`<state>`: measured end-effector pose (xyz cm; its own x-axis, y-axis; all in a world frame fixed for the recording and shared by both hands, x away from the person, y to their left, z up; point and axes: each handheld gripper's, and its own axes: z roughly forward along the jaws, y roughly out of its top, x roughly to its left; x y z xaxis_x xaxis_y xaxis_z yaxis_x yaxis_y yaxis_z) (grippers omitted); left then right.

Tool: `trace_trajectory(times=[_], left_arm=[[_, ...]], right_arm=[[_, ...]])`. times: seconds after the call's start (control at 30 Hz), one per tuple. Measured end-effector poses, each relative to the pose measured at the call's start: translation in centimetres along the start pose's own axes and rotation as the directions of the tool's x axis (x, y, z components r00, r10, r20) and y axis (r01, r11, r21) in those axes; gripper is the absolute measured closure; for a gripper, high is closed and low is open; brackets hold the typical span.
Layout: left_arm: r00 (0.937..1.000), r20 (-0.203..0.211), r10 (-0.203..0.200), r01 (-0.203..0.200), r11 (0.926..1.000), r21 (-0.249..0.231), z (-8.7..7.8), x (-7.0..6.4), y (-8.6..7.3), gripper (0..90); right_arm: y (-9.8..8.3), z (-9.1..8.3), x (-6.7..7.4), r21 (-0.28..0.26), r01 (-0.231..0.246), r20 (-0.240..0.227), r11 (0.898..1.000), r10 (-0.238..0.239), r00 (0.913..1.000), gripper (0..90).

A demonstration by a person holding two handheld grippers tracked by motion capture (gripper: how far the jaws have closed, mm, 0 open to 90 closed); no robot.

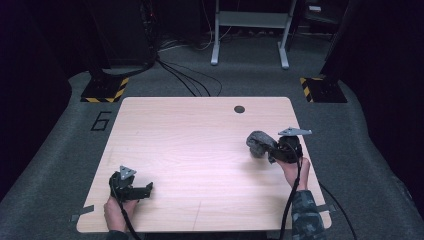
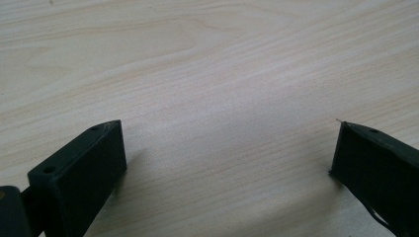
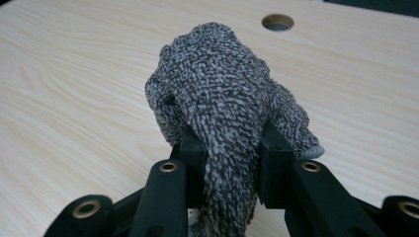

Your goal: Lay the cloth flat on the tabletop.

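Observation:
A grey speckled knitted sock (image 1: 260, 143), bunched into a lump, sits at the right side of the wooden table (image 1: 200, 150). My right gripper (image 1: 274, 150) is shut on it; in the right gripper view the sock (image 3: 222, 103) bulges above the jaws and a strip of it is pinched between the fingers (image 3: 274, 163). My left gripper (image 1: 146, 189) rests near the table's front left corner, held by a hand. In the left gripper view its fingers (image 2: 81, 168) stand wide apart over bare wood, with nothing between them.
A round cable hole (image 1: 239, 109) lies near the table's far edge, also seen as the hole (image 3: 277, 22) beyond the sock. Black cables (image 1: 190, 80) run over the grey floor behind the table, near a metal stand (image 1: 250, 30) and two striped bases.

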<state>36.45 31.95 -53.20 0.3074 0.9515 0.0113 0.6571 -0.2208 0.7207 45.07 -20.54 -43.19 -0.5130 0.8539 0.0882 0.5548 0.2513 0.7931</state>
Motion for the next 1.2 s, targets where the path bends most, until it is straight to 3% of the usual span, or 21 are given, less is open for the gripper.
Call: trace_trajectory(times=[0.43,0.8,1.03,1.2], left_arm=[[1.0,0.001,0.0,0.0,1.0,0.0,0.0,0.0,0.0,0.1],[1.0,0.001,0.0,0.0,1.0,0.002,0.0,0.0,0.0,0.1],[1.0,0.0,0.0,0.0,1.0,0.0,0.0,0.0,0.0,0.1],[1.0,0.001,0.0,0.0,1.0,0.0,0.0,0.0,0.0,0.0]], right_arm=[[2.7,-2.3,3.4,-0.084,0.051,-0.079,0.995,-0.057,0.9952,70.4],[3.4,-2.2,5.8,-0.103,0.068,-0.149,0.992,-0.083,0.9854,70.4],[3.5,-1.5,8.1,-0.104,0.086,-0.206,0.991,-0.106,0.9728,70.3],[3.3,-0.5,10.0,-0.091,0.105,-0.257,0.99,-0.125,0.9583,70.3]])
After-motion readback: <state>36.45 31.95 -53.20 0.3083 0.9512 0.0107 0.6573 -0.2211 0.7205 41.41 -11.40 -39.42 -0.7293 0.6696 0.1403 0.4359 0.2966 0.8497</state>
